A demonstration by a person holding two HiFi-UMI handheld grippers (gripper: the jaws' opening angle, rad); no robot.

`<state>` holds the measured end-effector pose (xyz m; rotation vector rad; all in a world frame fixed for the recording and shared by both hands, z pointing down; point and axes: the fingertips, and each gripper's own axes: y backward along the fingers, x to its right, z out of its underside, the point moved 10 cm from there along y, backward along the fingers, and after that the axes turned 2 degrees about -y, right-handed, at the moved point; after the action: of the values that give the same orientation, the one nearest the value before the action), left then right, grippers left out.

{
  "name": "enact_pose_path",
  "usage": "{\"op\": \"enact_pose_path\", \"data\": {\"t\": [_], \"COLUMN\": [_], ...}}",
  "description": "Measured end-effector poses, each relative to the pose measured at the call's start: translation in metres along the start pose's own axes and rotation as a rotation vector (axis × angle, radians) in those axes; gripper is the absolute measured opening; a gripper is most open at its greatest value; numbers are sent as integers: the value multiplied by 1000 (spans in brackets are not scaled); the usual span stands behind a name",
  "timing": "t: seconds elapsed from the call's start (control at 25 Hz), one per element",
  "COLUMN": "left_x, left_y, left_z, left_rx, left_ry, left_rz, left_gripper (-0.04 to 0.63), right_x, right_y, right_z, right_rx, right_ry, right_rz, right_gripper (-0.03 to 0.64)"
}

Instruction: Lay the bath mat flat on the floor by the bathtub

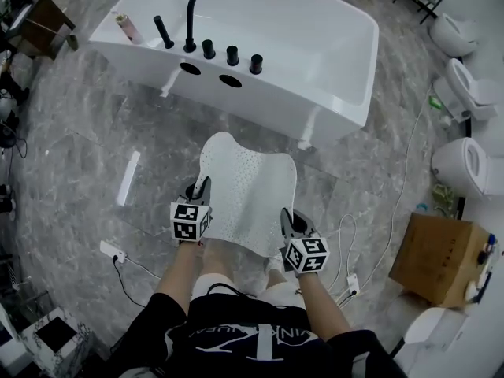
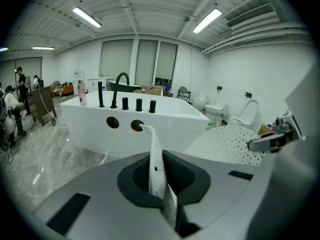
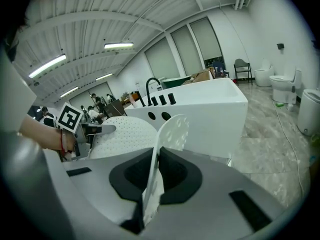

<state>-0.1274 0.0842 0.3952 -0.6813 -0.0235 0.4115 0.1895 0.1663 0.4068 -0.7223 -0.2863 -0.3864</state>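
Observation:
A white perforated bath mat (image 1: 244,187) hangs stretched in the air between both grippers, its far end drooping toward the white bathtub (image 1: 315,46). My left gripper (image 1: 201,194) is shut on the mat's near left edge; the edge (image 2: 157,169) stands pinched between its jaws. My right gripper (image 1: 288,220) is shut on the near right edge, and the mat (image 3: 162,149) rises from its jaws. The mat's curved body (image 2: 225,144) shows to the right in the left gripper view and, with the left gripper (image 3: 92,130), to the left in the right gripper view.
Grey marble floor (image 1: 87,132) lies before the tub. A black faucet (image 1: 201,6) and knobs sit on the tub rim. Toilets (image 1: 465,164) stand at the right, a cardboard box (image 1: 437,258) at the lower right, cables and a power strip (image 1: 113,252) near my feet.

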Motion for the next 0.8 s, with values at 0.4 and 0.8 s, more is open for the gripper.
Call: {"op": "enact_pose_path", "data": {"t": [0.4,0.8], "left_x": [-80,-158], "left_y": [-58,-128], "left_z": [23,53], "left_rx": [-35,-64], "left_ry": [-7,-65], "left_rz": [46,61], "left_gripper": [18,18], "right_x": [-18,-28], "right_y": [-87,-195], "right_z": [10,28], "right_rx": [-84,-101], "right_ry": [52,108], "right_rz": [50,72], "right_gripper": [29,29]}}
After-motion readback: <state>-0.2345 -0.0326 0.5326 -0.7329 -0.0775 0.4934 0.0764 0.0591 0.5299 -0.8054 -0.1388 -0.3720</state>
